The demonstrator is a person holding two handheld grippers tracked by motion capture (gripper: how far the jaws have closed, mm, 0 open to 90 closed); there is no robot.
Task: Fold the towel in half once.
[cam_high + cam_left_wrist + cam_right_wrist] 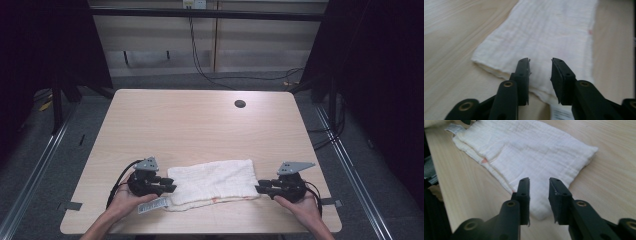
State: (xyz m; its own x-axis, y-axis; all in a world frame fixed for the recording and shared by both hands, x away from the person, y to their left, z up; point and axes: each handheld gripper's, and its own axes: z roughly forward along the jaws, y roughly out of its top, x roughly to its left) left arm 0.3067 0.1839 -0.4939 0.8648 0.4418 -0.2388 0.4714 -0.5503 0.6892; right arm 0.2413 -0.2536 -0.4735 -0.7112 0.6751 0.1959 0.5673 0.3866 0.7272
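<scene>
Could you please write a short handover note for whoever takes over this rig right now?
Left claw: open, jaws apart at the left end of the white cloth, not pinching it.
Right claw: open as well, at the cloth's right end, gripping nothing.
The cloth lies folded into a flat layered strip near the front edge of the wooden table, with its label sticking out at the front left corner.
Done: a fold appears finished and both ends are free of the claws.
Left: probably another fold or some squaring up, since the front edges look slightly uneven.
</scene>
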